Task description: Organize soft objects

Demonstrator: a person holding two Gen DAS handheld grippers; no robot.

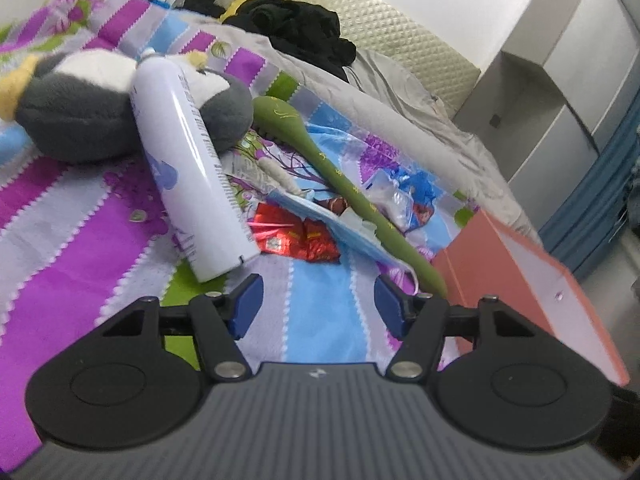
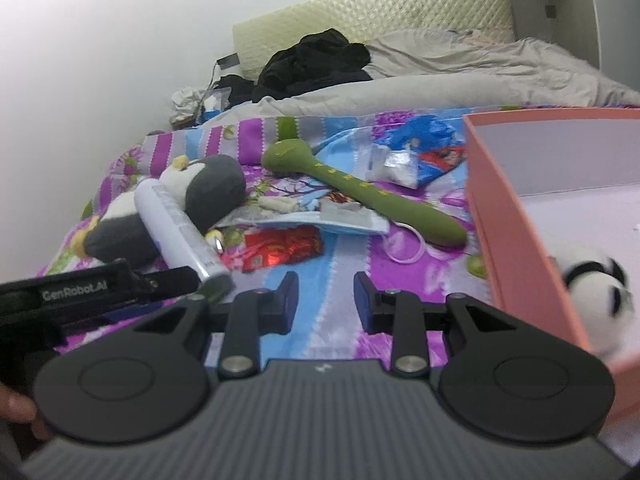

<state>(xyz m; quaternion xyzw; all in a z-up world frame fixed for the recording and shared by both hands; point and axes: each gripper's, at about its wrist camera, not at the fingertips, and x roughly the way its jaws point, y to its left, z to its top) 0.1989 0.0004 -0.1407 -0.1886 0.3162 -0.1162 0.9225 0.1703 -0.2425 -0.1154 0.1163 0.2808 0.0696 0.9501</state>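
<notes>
- Striped bedspread (image 1: 72,248) is spread beneath both grippers.
- Left gripper (image 1: 318,304) is held wide, empty; bottle (image 1: 188,168) is ahead-left.
- Right gripper (image 2: 326,300) is held apart, empty; pink box (image 2: 516,216) is just right.

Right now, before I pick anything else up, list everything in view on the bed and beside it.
penguin plush: 1, grey and white, left on the blanket, under the bottle
bottle: 1, white, lying across the penguin
massager: 1, green, mid-blanket
red wrapper: 1, by the bottle's base
mask: 1, blue, under the massager
blue packet: 1, beyond the massager
box: 1, pink, right
panda plush: 1, white and black, inside the box
black clothes: 1 heap, by the headboard
grey duvet: 1, far side
left claw: open, empty
right claw: open, empty
</notes>
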